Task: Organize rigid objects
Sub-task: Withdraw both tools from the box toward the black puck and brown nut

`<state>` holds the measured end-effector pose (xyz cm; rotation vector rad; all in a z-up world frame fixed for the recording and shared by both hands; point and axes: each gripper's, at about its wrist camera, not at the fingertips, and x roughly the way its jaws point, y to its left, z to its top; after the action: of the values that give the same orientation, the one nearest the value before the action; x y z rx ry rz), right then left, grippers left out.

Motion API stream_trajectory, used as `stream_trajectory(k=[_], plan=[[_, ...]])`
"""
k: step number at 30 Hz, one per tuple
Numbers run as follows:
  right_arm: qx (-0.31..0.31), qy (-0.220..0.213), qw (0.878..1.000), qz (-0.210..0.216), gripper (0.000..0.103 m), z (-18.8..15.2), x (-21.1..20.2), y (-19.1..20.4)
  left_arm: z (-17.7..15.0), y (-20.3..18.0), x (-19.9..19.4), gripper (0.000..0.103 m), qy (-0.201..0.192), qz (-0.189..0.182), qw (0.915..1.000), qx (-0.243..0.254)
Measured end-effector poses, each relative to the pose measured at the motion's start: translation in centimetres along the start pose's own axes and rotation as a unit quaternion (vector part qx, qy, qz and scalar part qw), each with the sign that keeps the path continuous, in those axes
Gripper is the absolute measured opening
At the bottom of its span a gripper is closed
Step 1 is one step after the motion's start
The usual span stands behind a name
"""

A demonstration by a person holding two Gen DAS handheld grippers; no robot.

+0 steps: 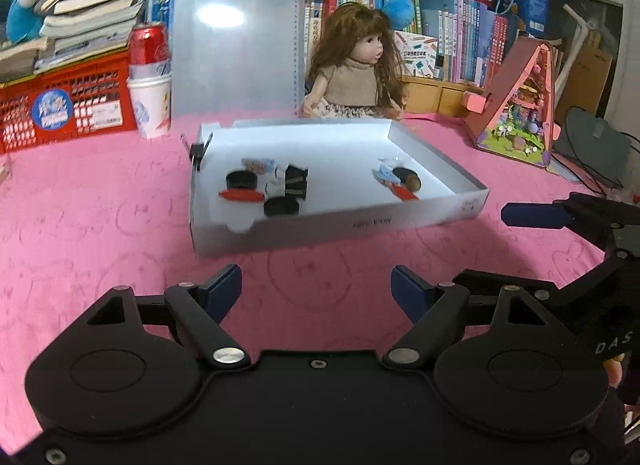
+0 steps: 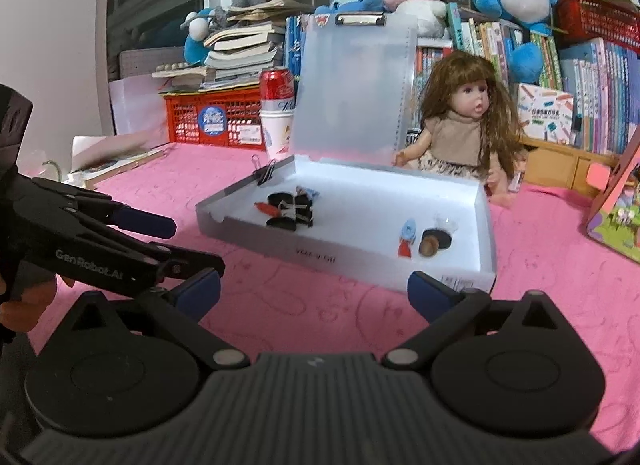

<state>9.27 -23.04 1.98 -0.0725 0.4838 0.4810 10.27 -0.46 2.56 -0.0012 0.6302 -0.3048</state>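
Observation:
A white open box (image 1: 336,221) (image 2: 348,261) lies on the pink cloth, its translucent lid (image 1: 236,45) (image 2: 352,93) standing upright behind. Inside on the left lie black discs (image 1: 240,179) (image 2: 282,223), a red piece (image 1: 240,195) and a black binder clip (image 1: 296,181). On the right lie a brown nut-like piece (image 1: 413,183) (image 2: 428,245) and a blue and red piece (image 2: 407,239). A binder clip (image 1: 197,153) (image 2: 266,173) grips the box's left wall. My left gripper (image 1: 316,285) is open and empty, before the box. My right gripper (image 2: 314,289) is open and empty too.
A doll (image 1: 360,65) (image 2: 464,133) sits behind the box. A red can on paper cups (image 1: 149,81) (image 2: 277,113) and a red crate (image 1: 60,105) stand at the left. A toy house (image 1: 520,101) stands at the right. Books and plush toys fill the back.

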Motion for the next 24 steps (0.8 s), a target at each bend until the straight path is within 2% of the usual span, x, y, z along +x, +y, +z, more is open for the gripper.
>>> stream_trajectory(k=[11, 21, 24], plan=[[0.01, 0.016, 0.999, 0.028, 0.103, -1.9, -0.3, -0.1, -2.6, -0.4, -1.0, 0.081, 0.01, -0.002, 0.9999, 0.012], [0.012, 0.025, 0.999, 0.028, 0.103, -2.8, -0.1, -0.1, -3.7, -0.7, -1.9, 0.08, 0.011, -0.01, 0.9996, 0.025], [0.008, 0.025, 0.999, 0.029, 0.103, -2.8, -0.2, 0.1, -4.1, -0.8, -2.3, 0.077, 0.012, -0.019, 0.9994, 0.026]])
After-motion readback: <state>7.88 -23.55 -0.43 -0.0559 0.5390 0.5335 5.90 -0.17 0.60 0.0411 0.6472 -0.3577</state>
